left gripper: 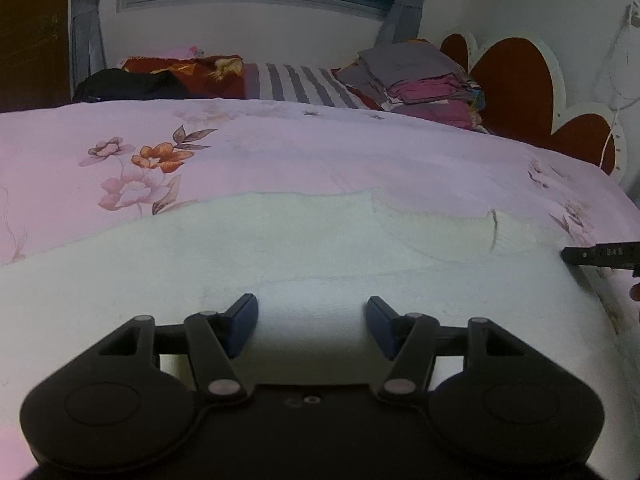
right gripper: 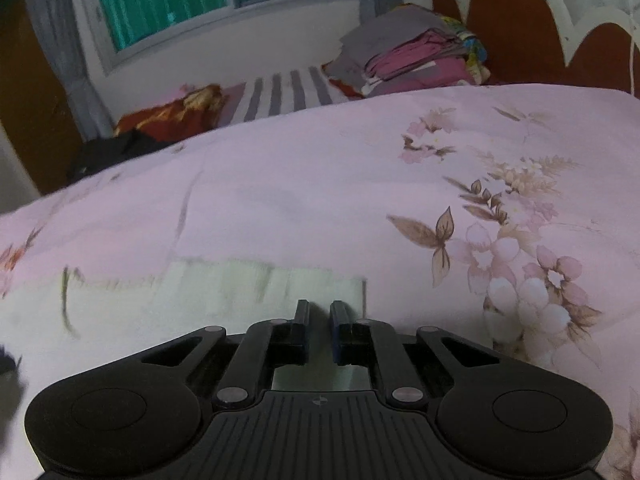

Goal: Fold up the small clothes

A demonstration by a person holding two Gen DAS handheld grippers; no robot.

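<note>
White knit garment lies spread flat on the floral bed cover, laid out for folding. Left gripper hovers over its near part, jaws open, gripping nothing. Right gripper sits at the garment's edge (view blurred), jaws nearly closed; whether they pinch fabric cannot be told. No containers visible.

White garment: near edge hidden under left gripper body, left side cut by frame. Right gripper: garment edge at fingertips motion-blurred, grip unclear. Dark object at right frame edge cut off, printed marking unreadable.
</note>
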